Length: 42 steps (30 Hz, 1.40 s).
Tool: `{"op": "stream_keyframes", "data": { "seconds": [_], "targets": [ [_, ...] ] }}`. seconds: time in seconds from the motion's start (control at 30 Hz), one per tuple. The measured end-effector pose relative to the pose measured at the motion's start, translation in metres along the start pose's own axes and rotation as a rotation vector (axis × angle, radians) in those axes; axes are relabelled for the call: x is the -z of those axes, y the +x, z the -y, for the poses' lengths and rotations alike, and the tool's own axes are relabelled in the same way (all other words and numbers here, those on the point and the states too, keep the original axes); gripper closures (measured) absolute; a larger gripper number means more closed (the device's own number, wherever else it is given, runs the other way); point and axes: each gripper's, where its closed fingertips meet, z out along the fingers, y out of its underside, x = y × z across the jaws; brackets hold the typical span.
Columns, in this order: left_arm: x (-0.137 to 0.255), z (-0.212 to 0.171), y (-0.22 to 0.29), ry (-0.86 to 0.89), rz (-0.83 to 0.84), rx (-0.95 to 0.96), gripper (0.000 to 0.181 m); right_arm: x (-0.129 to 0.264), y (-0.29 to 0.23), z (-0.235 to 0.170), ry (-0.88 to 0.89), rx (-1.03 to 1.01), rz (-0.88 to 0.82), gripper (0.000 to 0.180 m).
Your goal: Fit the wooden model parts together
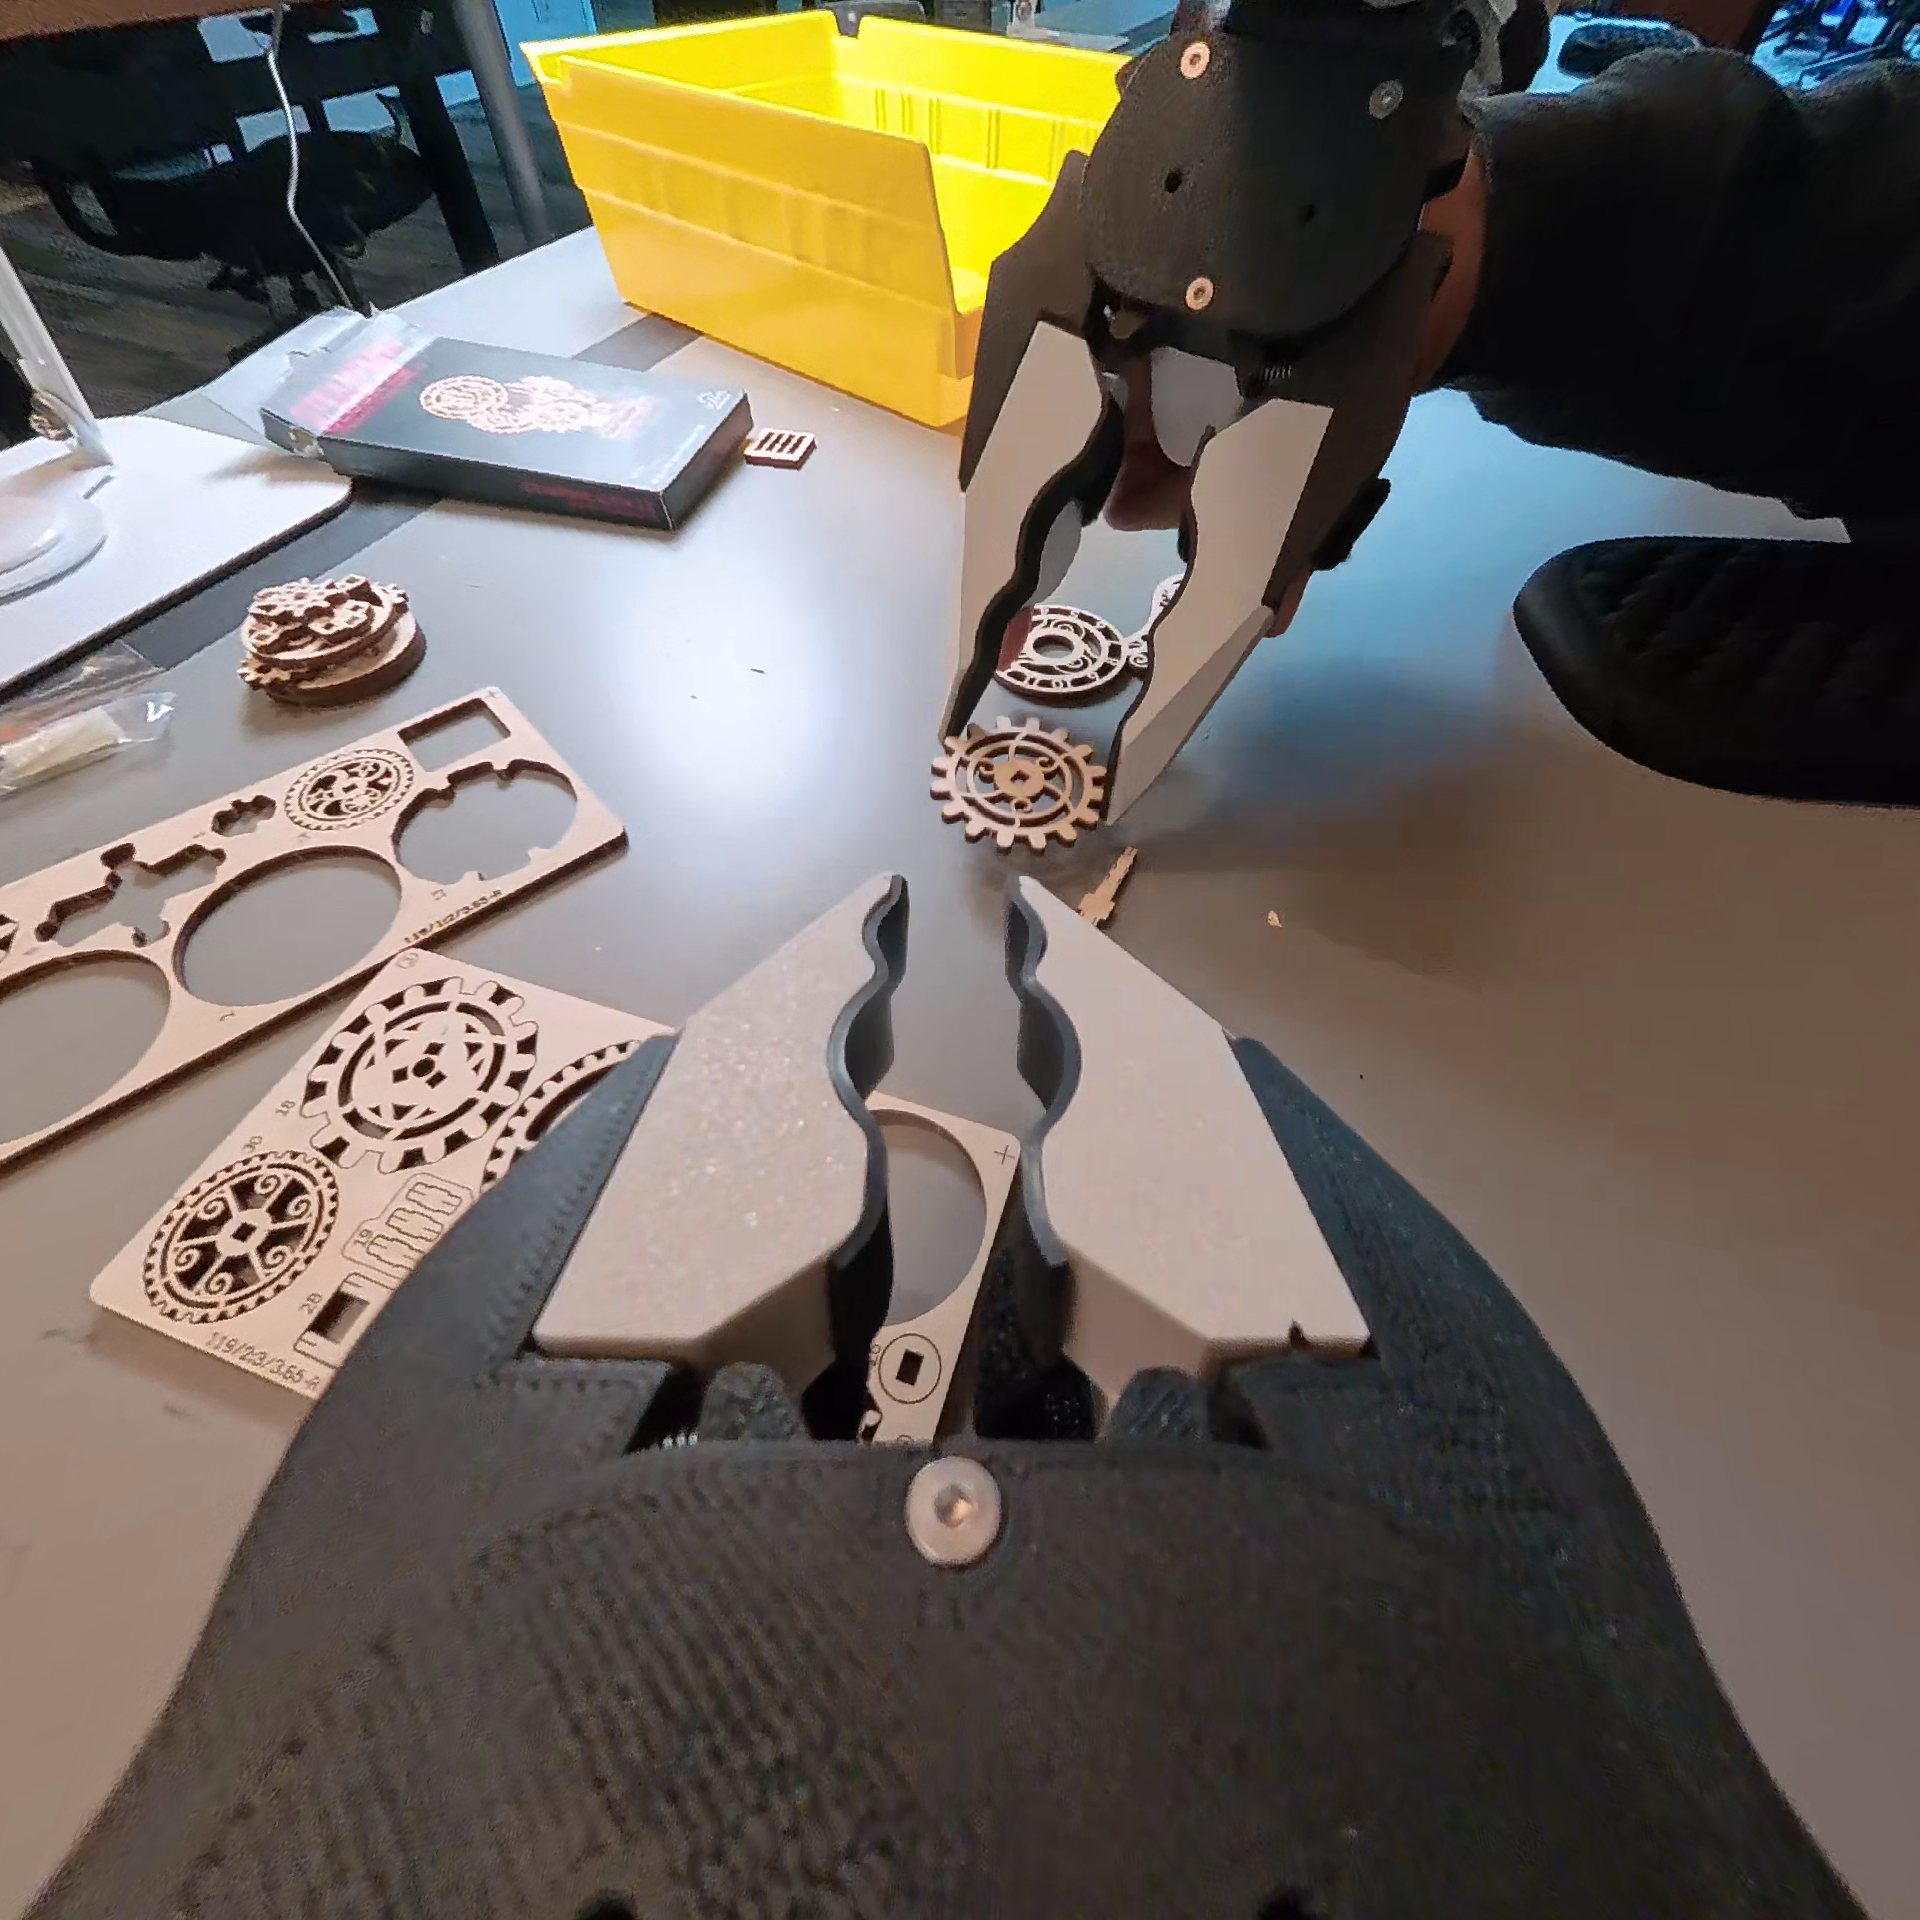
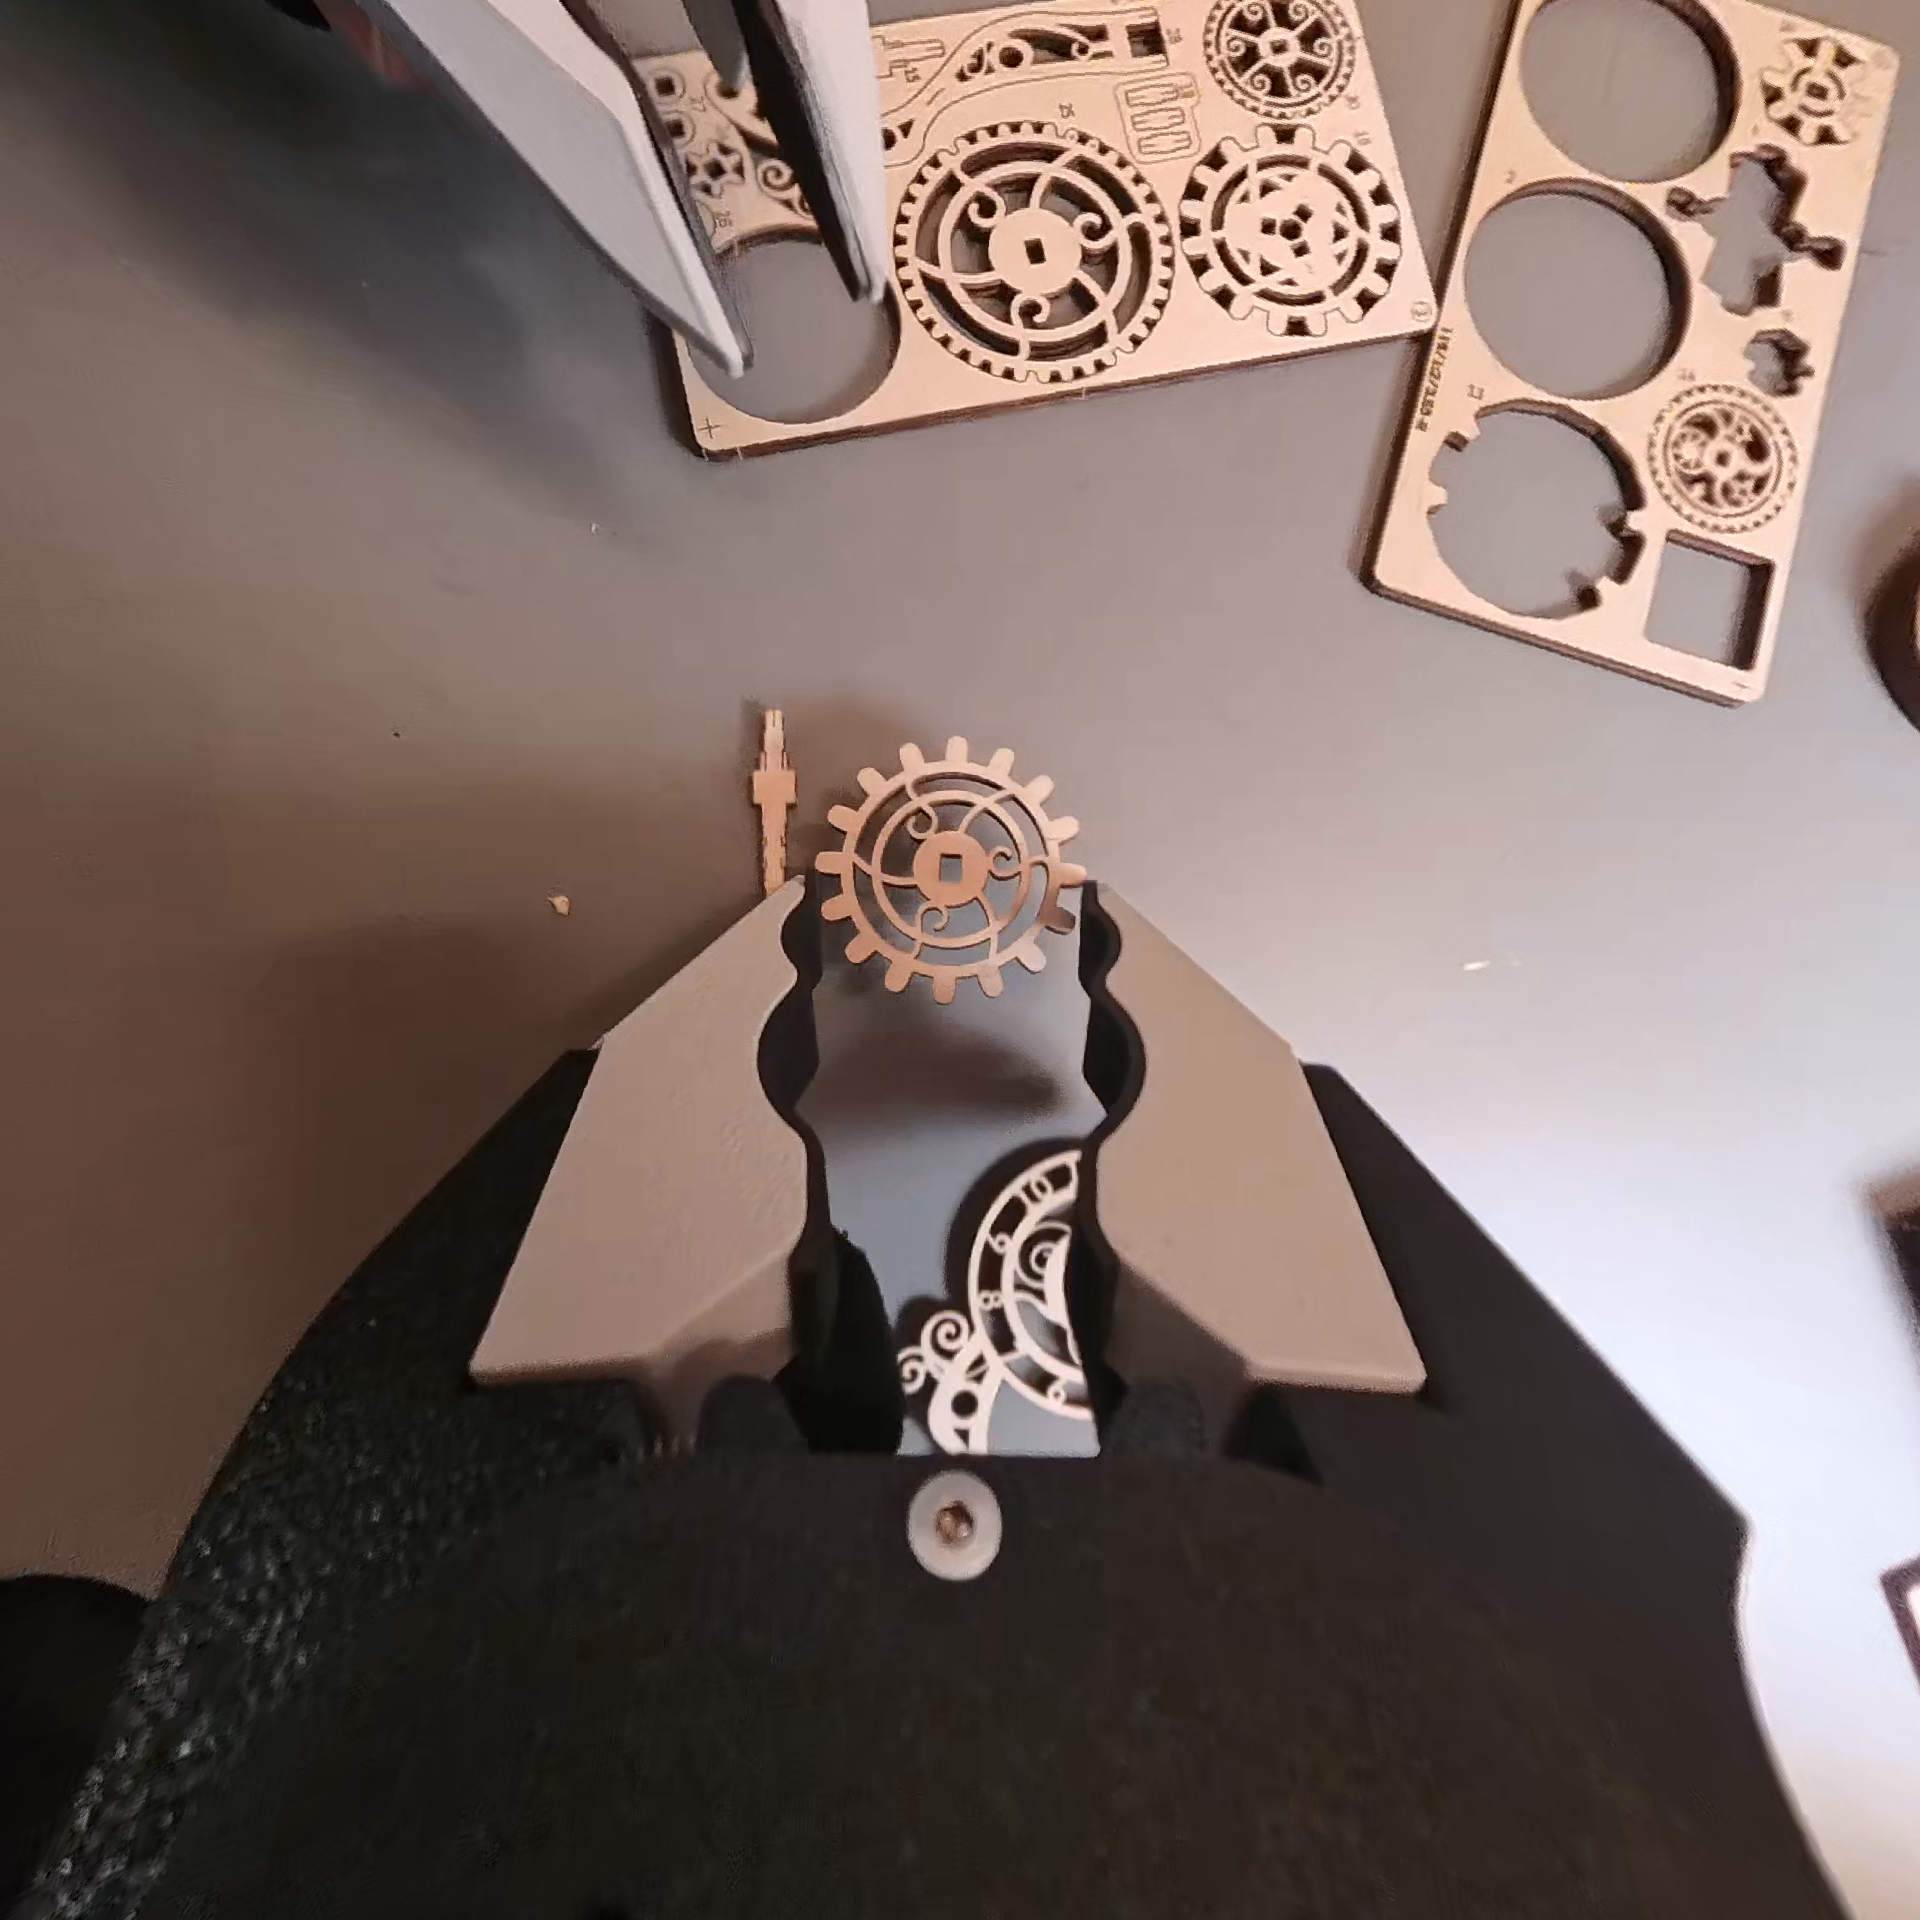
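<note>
Wooden gear (image 2: pixel 948 868) lay flat on the grey table (image 2: pixel 1351 831), between the tips of my right gripper (image 2: pixel 943 896), whose jaws stood wide apart; one fingertip (image 2: pixel 1091 914) seemed to touch the teeth at the gear's 4 o'clock, the other sat just clear at 8 o'clock, so nothing was clamped. In the left wrist view that same gear (image 1: pixel 1018 781) sat under my right gripper (image 1: pixel 1039 769), which pointed steeply down at the table. A small wooden pin (image 2: pixel 774 798) lay just beside the gear at its 9 o'clock, not touching it as far as I could tell. A lacy round dial piece (image 2: pixel 1023 1288) lay on the table behind the gear, back between my right fingers.

My left gripper (image 1: pixel 956 896) hovered near the gear with its jaws parted a little and empty. Beneath it lay a wooden sheet with uncut gears (image 1: pixel 343 1164), and at 10 o'clock from that a second sheet with mostly empty cut-outs (image 1: pixel 312 883). Farther out, at 10 o'clock from the gear, sat a stack of assembled wooden parts (image 1: pixel 330 639), then a dark box (image 1: pixel 520 436), and at 12 o'clock a yellow bin (image 1: pixel 810 197).
</note>
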Motion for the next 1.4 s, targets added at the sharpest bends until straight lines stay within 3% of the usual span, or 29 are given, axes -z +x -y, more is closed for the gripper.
{"op": "stream_keyframes", "data": {
  "seconds": [0.2,0.53,0.67,0.8,1.17,1.4],
  "targets": [
    [0.000,-0.001,0.002,-0.001,-0.015,0.005,0.163,0.000,-0.002,0.021,0.074,0.039,-0.001,0.132],
    [-0.002,0.002,0.012,0.012,-0.069,0.006,0.161,0.039,-0.011,0.059,0.436,-0.042,-0.110,0.132],
    [0.002,0.022,0.046,0.120,-0.305,0.165,0.162,0.053,-0.037,0.072,0.552,-0.060,-0.145,0.132],
    [0.003,0.038,0.067,0.192,-0.458,0.305,0.162,0.050,-0.048,0.070,0.529,0.029,-0.233,0.132],
    [-0.006,0.028,0.061,0.129,-0.320,0.156,0.171,0.035,-0.042,0.063,0.562,0.063,-0.275,0.134],
    [-0.006,0.029,0.065,0.140,-0.346,0.157,0.171,0.038,-0.046,0.060,0.620,0.050,-0.229,0.134]
  ]
}}
